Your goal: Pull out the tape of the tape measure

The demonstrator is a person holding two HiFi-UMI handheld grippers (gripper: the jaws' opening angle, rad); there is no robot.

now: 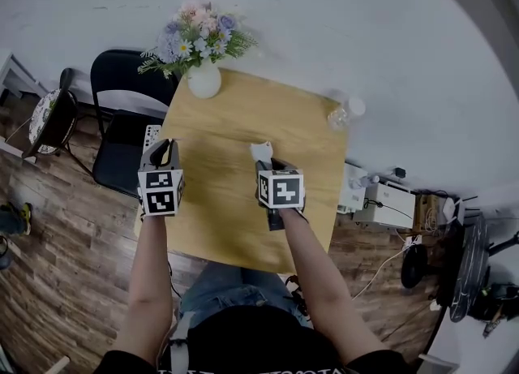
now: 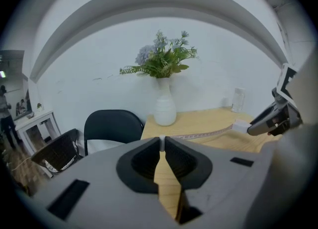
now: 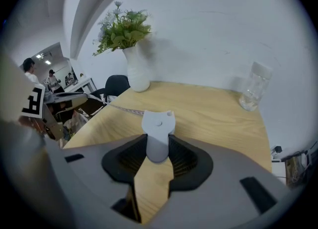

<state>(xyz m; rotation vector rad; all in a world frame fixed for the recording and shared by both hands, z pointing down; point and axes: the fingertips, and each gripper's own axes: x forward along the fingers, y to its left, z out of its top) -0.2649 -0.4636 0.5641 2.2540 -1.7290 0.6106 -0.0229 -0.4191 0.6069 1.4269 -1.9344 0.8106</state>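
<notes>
The tape measure's white case [image 3: 158,128] sits between the jaws of my right gripper [image 3: 158,144], which is shut on it above the wooden table [image 1: 235,218]. From the case a thin measuring tape [image 2: 198,135] stretches left over the table to my left gripper [image 2: 162,141]. That gripper is shut on the tape's small white end tab. In the head view the left gripper [image 1: 165,148] hangs at the table's left edge and the right gripper [image 1: 264,158] is near the middle, with the case [image 1: 261,151] at its tips. The tape [image 3: 124,109] also shows in the right gripper view.
A white vase of flowers [image 1: 203,79] stands at the table's far left corner. A clear glass bottle [image 1: 340,114] stands at the far right edge. A black chair [image 1: 122,125] is left of the table. Boxes and cables [image 1: 389,202] lie on the floor to the right.
</notes>
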